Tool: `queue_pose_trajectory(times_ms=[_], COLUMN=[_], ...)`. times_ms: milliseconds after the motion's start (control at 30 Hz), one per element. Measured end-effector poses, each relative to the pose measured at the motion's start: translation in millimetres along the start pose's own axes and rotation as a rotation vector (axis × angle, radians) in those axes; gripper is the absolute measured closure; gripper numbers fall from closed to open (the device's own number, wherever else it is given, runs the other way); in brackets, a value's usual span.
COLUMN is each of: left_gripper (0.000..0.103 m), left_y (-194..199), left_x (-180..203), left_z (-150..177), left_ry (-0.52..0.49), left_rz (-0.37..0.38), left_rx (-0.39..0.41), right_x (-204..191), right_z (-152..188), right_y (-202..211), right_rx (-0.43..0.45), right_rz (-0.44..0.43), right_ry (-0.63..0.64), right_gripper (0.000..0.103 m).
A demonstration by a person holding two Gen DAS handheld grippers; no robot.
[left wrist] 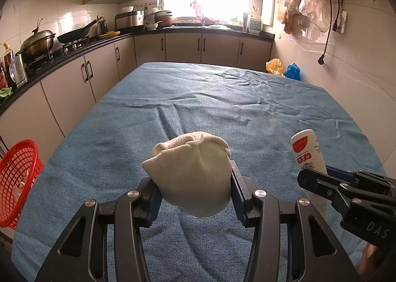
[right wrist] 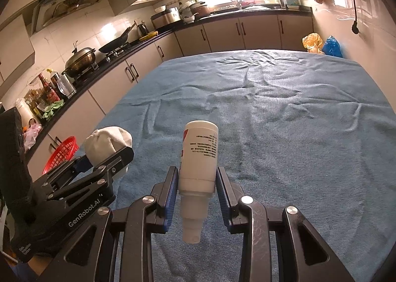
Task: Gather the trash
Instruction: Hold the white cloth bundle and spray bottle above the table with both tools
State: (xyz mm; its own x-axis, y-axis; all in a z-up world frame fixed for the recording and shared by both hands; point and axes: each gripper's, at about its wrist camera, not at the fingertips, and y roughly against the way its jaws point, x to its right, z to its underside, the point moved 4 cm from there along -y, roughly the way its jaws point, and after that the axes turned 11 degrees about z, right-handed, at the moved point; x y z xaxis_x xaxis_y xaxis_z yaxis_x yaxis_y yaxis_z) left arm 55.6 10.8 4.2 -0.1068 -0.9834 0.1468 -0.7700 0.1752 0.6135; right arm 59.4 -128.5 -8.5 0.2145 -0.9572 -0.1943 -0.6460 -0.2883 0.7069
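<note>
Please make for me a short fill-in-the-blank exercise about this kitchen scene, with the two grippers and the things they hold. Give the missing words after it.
1. The left gripper is closed on a rolled cream-coloured ____.
2. The right gripper holds a white bottle with its nozzle pointing toward the ____.
3. The table is covered with a ____ cloth.
4. Beside the table, on the left gripper's side, stands a red ____.

Missing words: sock; camera; blue; basket
</note>
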Motion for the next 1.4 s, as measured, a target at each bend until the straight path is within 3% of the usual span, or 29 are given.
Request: queue_pose_trajectory(times_ms=[1233, 1400], left_gripper=[0.056, 0.056], left_y=[12, 28], left_x=[1, -1], left_z=[-2, 0], left_ry=[-0.003, 0.021], left_rz=[-0.019, -0.013], left_rx=[0.035, 0.04], right_x=[4, 8], right_z=[-4, -6], right_y=[11, 11], right_rx=[0.045, 0.032], right_rz=[0.033, 0.031], right_ry=[-0.015, -0.047], right_gripper=[0.07, 0.07])
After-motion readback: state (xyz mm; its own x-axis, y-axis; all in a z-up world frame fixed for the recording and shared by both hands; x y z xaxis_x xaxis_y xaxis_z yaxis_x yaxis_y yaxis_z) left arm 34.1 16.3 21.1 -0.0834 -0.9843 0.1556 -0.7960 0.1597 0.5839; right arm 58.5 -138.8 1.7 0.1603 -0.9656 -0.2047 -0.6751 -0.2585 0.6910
